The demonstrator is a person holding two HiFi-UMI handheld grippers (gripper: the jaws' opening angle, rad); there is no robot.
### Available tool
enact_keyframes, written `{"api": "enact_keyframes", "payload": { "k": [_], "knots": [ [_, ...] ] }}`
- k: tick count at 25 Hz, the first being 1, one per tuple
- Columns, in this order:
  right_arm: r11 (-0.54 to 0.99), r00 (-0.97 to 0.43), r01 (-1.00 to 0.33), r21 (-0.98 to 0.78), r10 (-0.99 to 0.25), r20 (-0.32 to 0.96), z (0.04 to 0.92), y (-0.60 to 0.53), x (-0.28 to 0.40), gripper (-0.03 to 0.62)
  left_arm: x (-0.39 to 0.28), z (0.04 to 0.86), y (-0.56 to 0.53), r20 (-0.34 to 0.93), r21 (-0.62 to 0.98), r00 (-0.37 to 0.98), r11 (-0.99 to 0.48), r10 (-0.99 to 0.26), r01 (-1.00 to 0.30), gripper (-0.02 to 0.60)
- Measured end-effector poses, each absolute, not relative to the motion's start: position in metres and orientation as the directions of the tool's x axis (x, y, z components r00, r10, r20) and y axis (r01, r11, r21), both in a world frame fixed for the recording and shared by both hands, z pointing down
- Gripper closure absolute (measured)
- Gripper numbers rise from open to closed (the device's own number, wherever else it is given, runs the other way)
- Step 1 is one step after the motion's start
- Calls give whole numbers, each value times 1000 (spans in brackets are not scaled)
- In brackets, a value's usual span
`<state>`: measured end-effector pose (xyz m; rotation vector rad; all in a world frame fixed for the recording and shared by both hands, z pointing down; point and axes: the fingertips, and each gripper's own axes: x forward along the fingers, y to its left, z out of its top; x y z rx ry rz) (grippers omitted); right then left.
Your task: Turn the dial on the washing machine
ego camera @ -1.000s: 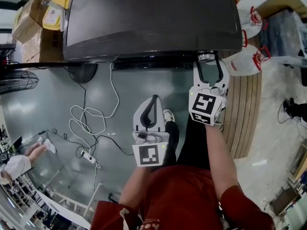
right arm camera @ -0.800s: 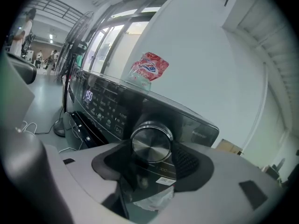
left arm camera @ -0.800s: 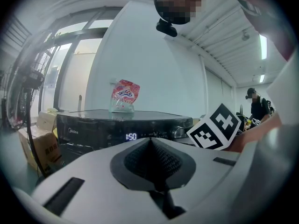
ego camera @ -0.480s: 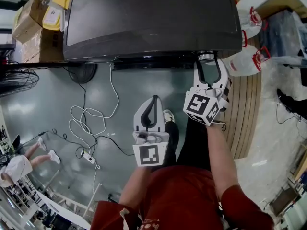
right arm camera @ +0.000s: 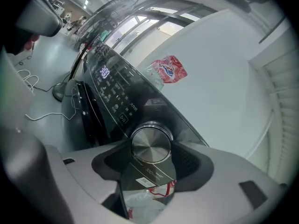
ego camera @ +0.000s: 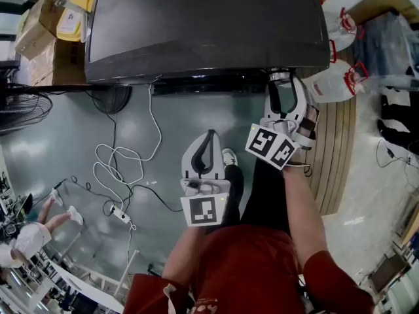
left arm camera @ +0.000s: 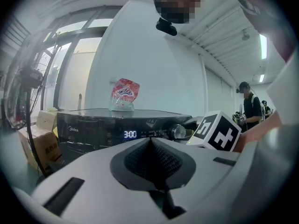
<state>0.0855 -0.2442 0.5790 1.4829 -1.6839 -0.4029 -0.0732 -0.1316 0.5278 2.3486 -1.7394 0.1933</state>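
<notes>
The dark washing machine (ego camera: 209, 25) fills the top of the head view. Its silver dial (ego camera: 280, 78) sits on the front panel near the right corner. My right gripper (ego camera: 286, 87) is shut on the dial, one jaw on each side, and its marker cube is tilted. In the right gripper view the dial (right arm camera: 151, 143) sits between the dark pads (right arm camera: 192, 161). My left gripper (ego camera: 209, 142) hangs lower, in front of the machine, shut and holding nothing. The left gripper view shows the panel's lit display (left arm camera: 130, 134) and the dial (left arm camera: 178, 131).
A red pouch (left arm camera: 124, 94) lies on the machine's top. White cable (ego camera: 124, 169) and a power strip (ego camera: 121, 214) lie on the floor at left, near a fan (ego camera: 26, 106). Cardboard boxes (ego camera: 49, 25) stand far left. White bags (ego camera: 337, 77) and a wooden platform (ego camera: 334, 149) are at right.
My right gripper has rolled clockwise around the dial while staying shut on it, its marker cube tipping over. The left gripper has not moved.
</notes>
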Motion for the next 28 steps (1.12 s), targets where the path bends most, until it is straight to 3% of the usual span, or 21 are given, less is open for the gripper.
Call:
{"api": "enact_keyframes", "payload": {
  "k": [9, 15, 28],
  "knots": [
    [256, 48, -645, 720, -927, 372, 579, -244, 85, 316, -74, 527, -133, 227, 90, 294, -281, -928, -955, 572],
    [250, 62, -569, 783, -937, 344, 580, -244, 85, 316, -73, 529, -132, 233, 92, 300, -286, -925, -954, 572],
    [227, -13, -203, 952, -973, 229, 582, -242, 85, 316, -67, 536, -130, 245, 90, 311, -298, -918, -950, 572]
  ]
}}
